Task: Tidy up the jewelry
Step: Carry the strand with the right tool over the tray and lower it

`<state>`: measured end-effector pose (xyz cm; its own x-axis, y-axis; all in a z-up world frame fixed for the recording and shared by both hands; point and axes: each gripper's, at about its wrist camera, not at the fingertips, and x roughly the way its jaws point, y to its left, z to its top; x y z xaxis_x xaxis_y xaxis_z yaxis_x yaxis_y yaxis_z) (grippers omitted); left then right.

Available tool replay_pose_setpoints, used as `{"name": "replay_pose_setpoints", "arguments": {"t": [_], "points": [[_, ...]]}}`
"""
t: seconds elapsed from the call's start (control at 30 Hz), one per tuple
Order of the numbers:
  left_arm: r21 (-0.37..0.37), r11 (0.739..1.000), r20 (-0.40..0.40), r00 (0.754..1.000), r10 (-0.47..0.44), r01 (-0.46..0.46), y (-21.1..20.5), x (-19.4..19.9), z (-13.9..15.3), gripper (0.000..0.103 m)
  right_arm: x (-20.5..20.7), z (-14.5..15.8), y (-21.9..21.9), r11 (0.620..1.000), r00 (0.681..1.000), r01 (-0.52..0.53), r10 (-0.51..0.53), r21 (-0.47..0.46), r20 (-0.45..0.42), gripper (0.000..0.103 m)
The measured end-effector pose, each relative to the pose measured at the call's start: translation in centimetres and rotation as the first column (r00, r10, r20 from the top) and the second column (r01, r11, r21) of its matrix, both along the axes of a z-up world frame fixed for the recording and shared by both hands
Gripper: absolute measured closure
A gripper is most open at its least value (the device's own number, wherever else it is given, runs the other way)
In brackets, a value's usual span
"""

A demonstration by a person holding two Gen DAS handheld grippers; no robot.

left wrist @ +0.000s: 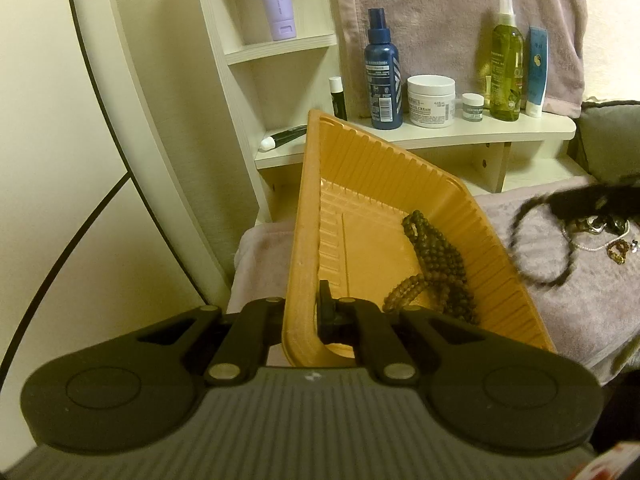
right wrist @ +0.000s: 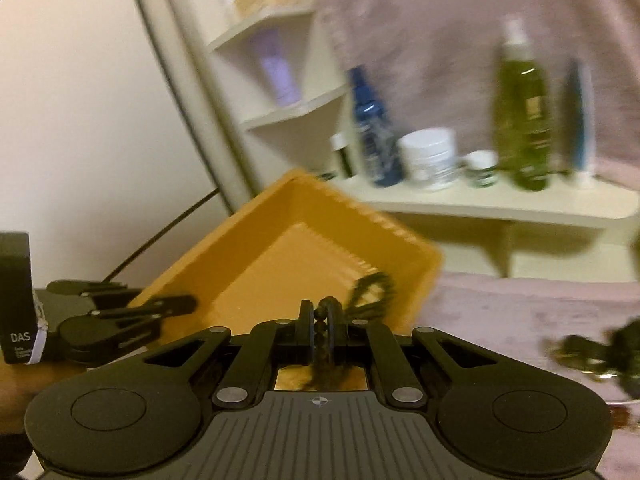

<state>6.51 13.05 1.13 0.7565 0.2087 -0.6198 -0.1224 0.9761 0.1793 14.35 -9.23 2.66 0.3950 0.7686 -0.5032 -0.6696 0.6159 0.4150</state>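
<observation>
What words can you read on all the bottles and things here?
"CREAM": white jar on the shelf; the rest of its label is too small to read.
"DAS": black box on the left gripper, right wrist view; the smaller lines beneath are unreadable.
Blue bottle, green spray bottle, lilac tube, small jar: print too small or blurred.

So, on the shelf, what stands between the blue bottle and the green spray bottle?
Left wrist view: a large white cream jar and a small white jar between blue bottle and green spray bottle.

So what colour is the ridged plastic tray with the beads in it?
The ridged plastic tray is orange-yellow, clearest in the left wrist view.
</observation>
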Motion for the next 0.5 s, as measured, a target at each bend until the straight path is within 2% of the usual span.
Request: {"name": "replay_pose_setpoints", "arguments": {"t": [0.17, 0.3, 0.33, 0.4, 0.5], "points": [[0.000, 1.000, 0.000, 1.000, 0.000, 0.000, 0.0, 0.0, 0.0, 0.099, 0.5, -2.5, 3.1, 0.998, 0.994, -0.060, 0.059, -0.015, -0.088, 0.097], [-0.007, 1.000, -0.001, 1.000, 0.003, -0.003, 0.0, -0.1, 0.0, 0.099, 0.8, -3.9, 3.8, 0.994, 0.983, -0.104, 0.107, 0.027, -0.148, 0.095], [-0.008, 1.000, -0.002, 1.000, 0.003, -0.003, 0.0, -0.1, 0.0, 0.099, 0.7, -4.1, 3.6, 0.995, 0.983, -0.097, 0.101, 0.034, -0.151, 0.093], [-0.009, 1.000, -0.002, 1.000, 0.002, -0.002, 0.1, -0.1, 0.0, 0.099, 0.8, -4.2, 3.3, 0.996, 0.986, -0.082, 0.087, 0.041, -0.144, 0.079], [-0.010, 1.000, -0.002, 1.000, 0.002, -0.002, 0.1, 0.0, 0.0, 0.099, 0.7, -3.9, 2.5, 0.998, 0.990, -0.050, 0.053, 0.024, -0.127, 0.073]]}}
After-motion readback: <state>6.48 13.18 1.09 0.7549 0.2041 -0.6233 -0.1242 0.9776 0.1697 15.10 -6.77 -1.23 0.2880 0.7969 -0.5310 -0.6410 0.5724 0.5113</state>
